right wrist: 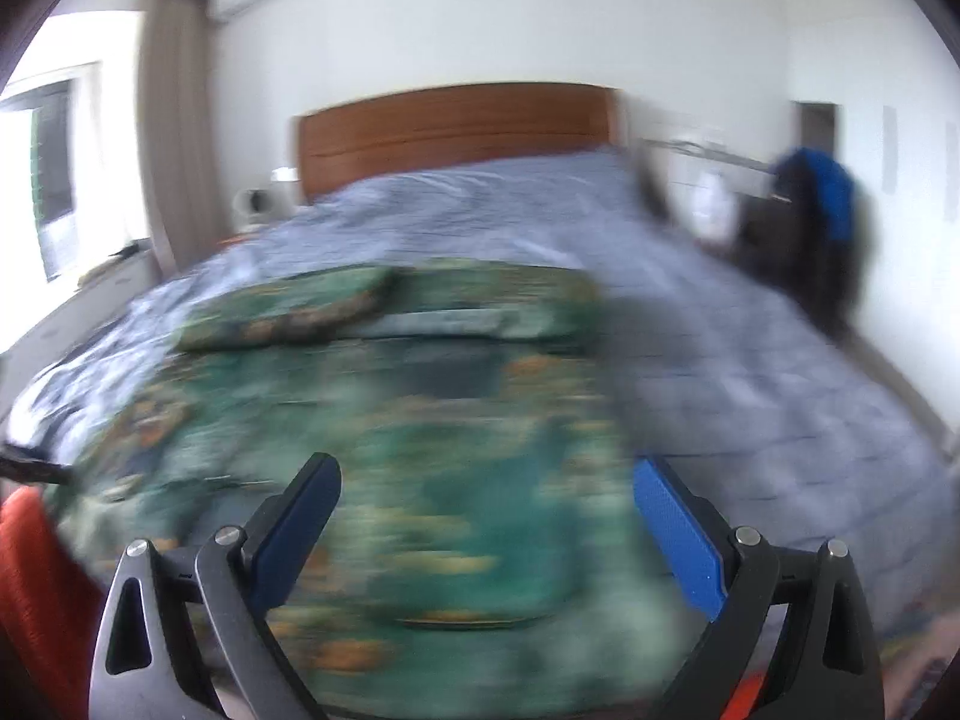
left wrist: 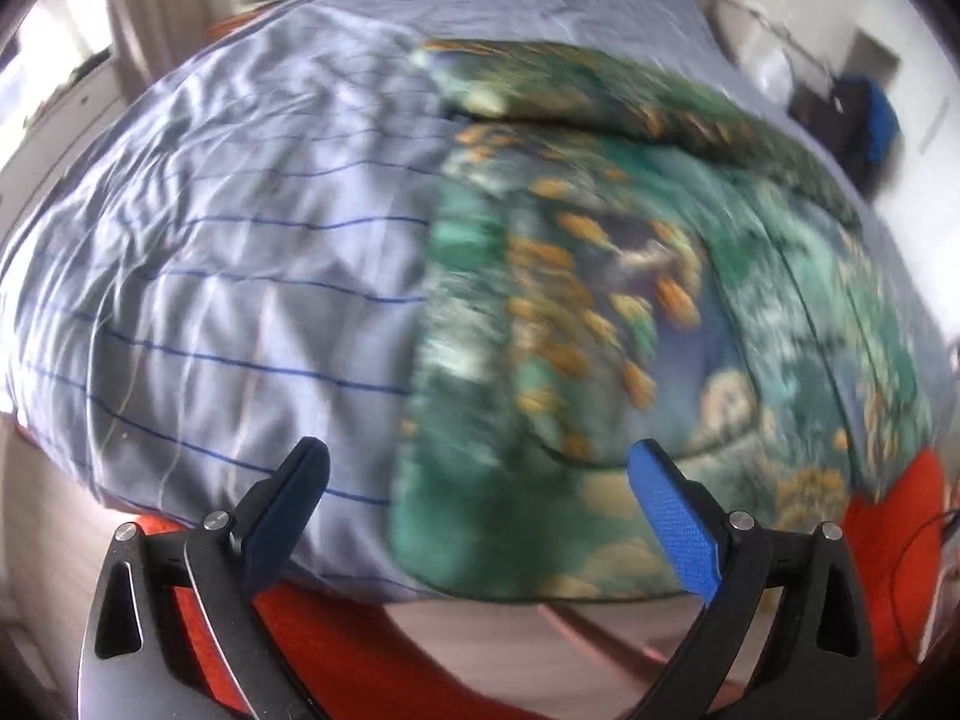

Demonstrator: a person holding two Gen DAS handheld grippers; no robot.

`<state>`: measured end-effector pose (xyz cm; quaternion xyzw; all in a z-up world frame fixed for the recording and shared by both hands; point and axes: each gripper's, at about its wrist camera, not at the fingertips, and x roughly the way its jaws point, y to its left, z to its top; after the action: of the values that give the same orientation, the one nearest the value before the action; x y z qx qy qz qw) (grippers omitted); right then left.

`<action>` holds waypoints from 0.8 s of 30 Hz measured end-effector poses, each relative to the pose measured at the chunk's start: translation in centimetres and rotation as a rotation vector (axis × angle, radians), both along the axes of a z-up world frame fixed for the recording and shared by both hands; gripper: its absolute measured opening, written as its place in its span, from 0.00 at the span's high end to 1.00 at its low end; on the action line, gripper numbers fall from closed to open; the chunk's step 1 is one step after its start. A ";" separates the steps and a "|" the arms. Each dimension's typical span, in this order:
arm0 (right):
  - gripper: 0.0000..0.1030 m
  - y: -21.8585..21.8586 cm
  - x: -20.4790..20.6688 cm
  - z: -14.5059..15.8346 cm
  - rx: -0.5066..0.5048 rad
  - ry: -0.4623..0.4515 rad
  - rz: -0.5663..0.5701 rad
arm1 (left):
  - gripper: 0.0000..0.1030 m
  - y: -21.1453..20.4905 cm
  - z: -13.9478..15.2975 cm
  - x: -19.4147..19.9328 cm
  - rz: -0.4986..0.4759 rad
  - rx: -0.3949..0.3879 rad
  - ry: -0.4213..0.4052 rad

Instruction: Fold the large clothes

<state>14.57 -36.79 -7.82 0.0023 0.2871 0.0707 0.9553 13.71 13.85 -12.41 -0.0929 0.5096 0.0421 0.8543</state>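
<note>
A large green garment (left wrist: 600, 312) with a gold and white floral print lies spread on the bed, one part folded over at its far end (left wrist: 600, 90). In the left wrist view it covers the bed's right half. My left gripper (left wrist: 480, 468) hovers open above its near hem, nothing between the fingers. In the right wrist view the same garment (right wrist: 390, 420) fills the near middle, blurred by motion. My right gripper (right wrist: 486, 486) is open over it, holding nothing.
The bed is covered by a grey-blue sheet (left wrist: 228, 252) with thin blue stripes, with a wooden headboard (right wrist: 456, 126) at the far end. Orange cloth (left wrist: 900, 516) shows at the near edge. A dark and blue garment (right wrist: 822, 204) hangs at the right wall. A window and curtain (right wrist: 168, 120) stand left.
</note>
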 end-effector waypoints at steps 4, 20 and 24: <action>0.06 -6.4 1.8 -0.9 0.008 0.192 -0.086 | 0.03 0.8 -2.6 0.8 0.003 -0.084 0.062; 0.80 -5.9 4.7 -7.1 0.135 0.694 0.168 | 0.69 -2.8 -3.9 0.5 -0.119 0.035 0.168; 0.87 -6.4 4.9 -5.2 0.219 0.710 0.191 | 0.89 -1.8 -1.5 0.6 -0.112 -0.033 0.169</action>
<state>19.46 -43.18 -13.05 0.1018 0.5899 0.1844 0.7795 14.35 12.10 -13.87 -0.0745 0.5849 -0.0066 0.8077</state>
